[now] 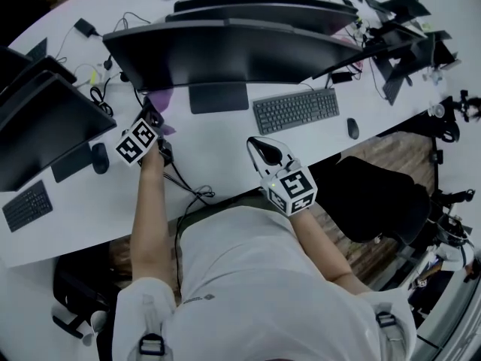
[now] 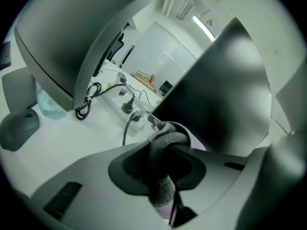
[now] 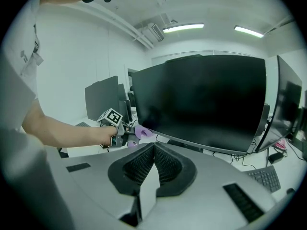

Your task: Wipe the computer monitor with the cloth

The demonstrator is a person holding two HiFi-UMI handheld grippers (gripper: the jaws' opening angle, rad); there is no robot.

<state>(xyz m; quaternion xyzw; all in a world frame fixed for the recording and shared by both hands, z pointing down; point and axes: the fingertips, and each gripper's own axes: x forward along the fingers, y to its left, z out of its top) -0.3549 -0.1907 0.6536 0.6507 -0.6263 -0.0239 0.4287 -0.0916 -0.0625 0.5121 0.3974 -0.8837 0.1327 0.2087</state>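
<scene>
A wide curved dark monitor [image 1: 225, 51] stands on the white desk; the right gripper view shows its blank screen [image 3: 206, 99]. My left gripper [image 1: 152, 119] is shut on a purple-and-grey cloth [image 2: 165, 150], held at the monitor's lower left corner. The cloth [image 1: 160, 100] shows purple beside the screen's bottom edge, and again as a purple cloth [image 3: 142, 132] in the right gripper view. My right gripper [image 1: 264, 150] hovers over the desk in front of the monitor, jaws closed together with nothing between them [image 3: 152, 152].
A keyboard [image 1: 295, 110] and mouse [image 1: 352, 128] lie right of the monitor stand [image 1: 218, 97]. Another monitor [image 1: 37, 126], a mouse [image 1: 100, 157] and a keyboard [image 1: 27, 205] sit at left. Cables and a power strip [image 2: 125, 104] lie behind the screen. A black chair [image 1: 376, 198] stands at right.
</scene>
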